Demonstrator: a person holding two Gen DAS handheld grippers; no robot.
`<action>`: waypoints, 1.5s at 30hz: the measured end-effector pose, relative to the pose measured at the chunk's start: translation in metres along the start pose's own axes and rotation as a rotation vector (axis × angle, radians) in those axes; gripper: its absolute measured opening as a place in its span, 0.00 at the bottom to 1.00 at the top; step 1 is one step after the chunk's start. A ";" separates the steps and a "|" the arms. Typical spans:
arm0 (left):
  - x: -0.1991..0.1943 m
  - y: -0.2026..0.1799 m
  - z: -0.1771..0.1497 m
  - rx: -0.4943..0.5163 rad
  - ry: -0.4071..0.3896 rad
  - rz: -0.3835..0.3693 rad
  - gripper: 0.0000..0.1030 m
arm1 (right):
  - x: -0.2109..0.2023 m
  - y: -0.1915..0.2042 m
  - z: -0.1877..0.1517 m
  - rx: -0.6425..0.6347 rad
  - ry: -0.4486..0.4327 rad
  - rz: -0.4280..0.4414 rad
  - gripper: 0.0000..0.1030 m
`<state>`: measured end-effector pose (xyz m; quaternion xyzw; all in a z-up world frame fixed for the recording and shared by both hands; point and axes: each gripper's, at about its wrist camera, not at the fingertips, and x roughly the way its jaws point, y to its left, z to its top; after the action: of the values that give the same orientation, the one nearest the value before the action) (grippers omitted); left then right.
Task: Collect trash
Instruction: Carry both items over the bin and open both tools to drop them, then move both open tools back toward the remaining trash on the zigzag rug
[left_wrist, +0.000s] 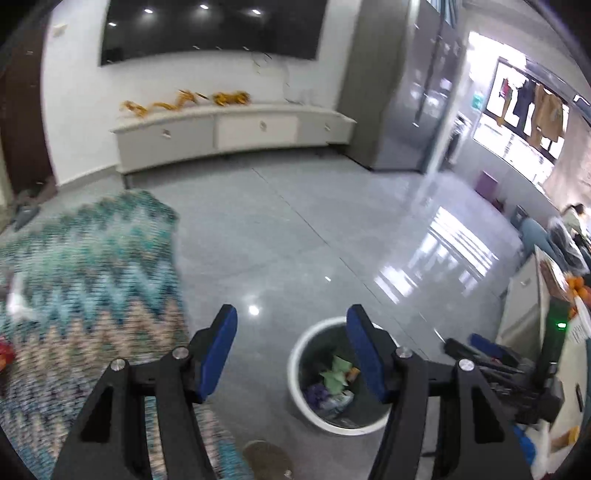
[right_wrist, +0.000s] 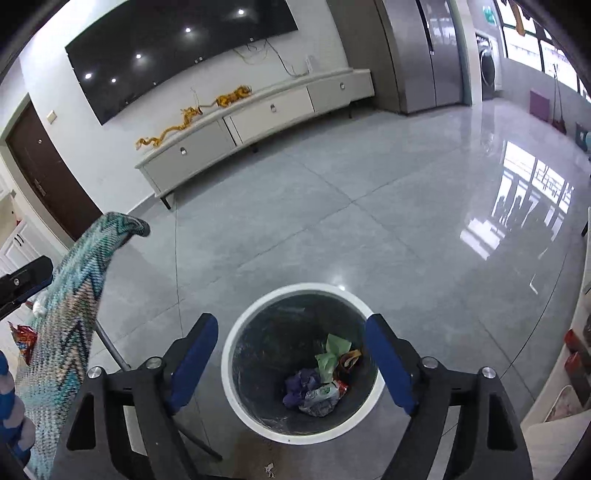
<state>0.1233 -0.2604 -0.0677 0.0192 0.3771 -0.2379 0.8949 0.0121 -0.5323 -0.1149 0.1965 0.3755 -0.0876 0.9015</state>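
One white-rimmed bin (right_wrist: 236, 387) held about five crumpled wrappers (right_wrist: 321, 376) at 6 o'clock, while both the left gripper (left_wrist: 291, 354) and right gripper (right_wrist: 291, 365) gaped empty.

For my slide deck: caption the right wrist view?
Open right gripper above white-rimmed round bin holding crumpled wrappers.

A home living room: wall television (right_wrist: 177, 48), low cabinet (right_wrist: 258, 125), zigzag-patterned cloth (left_wrist: 92, 277).
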 end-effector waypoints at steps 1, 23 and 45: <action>-0.009 0.007 -0.001 -0.008 -0.017 0.028 0.58 | -0.008 0.004 0.001 -0.006 -0.019 -0.006 0.91; -0.169 0.131 -0.038 -0.131 -0.279 0.306 0.76 | -0.104 0.111 0.009 -0.107 -0.202 0.054 1.00; -0.259 0.290 -0.111 -0.295 -0.329 0.453 0.88 | -0.108 0.287 0.000 -0.301 -0.185 0.173 1.00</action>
<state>0.0216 0.1269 -0.0120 -0.0663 0.2437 0.0250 0.9673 0.0237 -0.2708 0.0449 0.0823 0.2814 0.0298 0.9556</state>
